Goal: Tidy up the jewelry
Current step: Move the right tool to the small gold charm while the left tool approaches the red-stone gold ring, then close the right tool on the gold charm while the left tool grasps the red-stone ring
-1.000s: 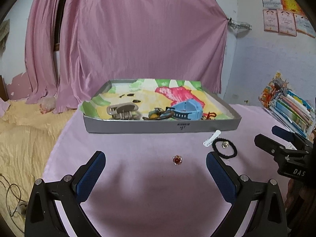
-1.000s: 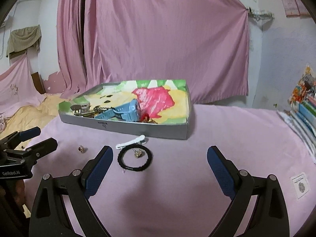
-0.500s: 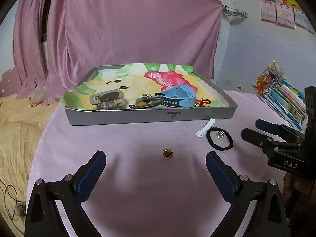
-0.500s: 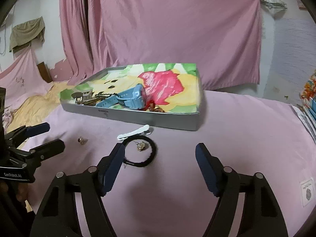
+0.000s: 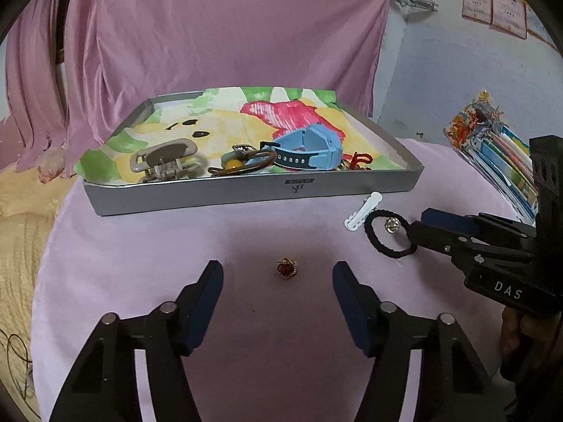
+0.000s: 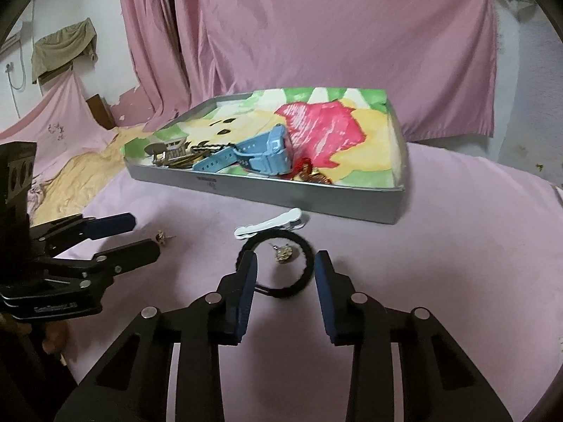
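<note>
Both grippers, left [image 5: 278, 274] and right [image 6: 285, 267], are open; each should lower straight, left around the ring [image 5: 286, 268], right around the earring [image 6: 283, 255], both before the tray [image 5: 246, 195].

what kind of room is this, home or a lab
Most likely a room in a home: pink cloth draped over the wall, a table under a pink cover, and a stack of books at its edge.

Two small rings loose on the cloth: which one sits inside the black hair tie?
The pale gold ring, lying within the black hair tie before the right gripper. The other, the red-stone ring, lies alone on the cloth before the left gripper.
</note>
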The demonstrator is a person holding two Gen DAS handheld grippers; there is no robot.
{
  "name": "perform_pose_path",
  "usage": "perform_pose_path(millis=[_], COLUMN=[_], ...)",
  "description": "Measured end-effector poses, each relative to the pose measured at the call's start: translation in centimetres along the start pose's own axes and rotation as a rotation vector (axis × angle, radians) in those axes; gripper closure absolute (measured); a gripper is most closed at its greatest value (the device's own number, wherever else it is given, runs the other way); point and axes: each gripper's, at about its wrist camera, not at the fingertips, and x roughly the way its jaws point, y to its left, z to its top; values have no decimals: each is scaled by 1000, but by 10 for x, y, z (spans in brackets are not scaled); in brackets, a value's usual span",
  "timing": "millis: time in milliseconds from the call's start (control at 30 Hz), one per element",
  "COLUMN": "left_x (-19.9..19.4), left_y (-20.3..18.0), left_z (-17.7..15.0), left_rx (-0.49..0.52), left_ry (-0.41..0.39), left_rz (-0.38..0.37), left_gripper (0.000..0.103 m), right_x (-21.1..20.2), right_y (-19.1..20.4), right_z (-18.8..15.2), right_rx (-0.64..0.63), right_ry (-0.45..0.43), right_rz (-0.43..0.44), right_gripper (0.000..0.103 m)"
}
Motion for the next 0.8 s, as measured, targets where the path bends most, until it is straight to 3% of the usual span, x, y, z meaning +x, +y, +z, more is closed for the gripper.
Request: perform_pose_path(millis=[100,267,733,800], left_x=[4,8,13,12], left_y=[-1,-3,-4,-4], left_z=[2,5,6,6], left_rx=[-3,13,22,21], left_ry=[20,33,54,54], left_rz=[-13,-15,-19,-18], left_gripper=[50,60,75,78], right_x=[5,13,28,29], right_y=[2,6,10,11], right_z=[1,5,16,17], right_rx=[-4,-21,-53,-56], right_ry=[24,67,113,117], right_rz=[18,24,5,4], right_gripper=[78,78,78,84])
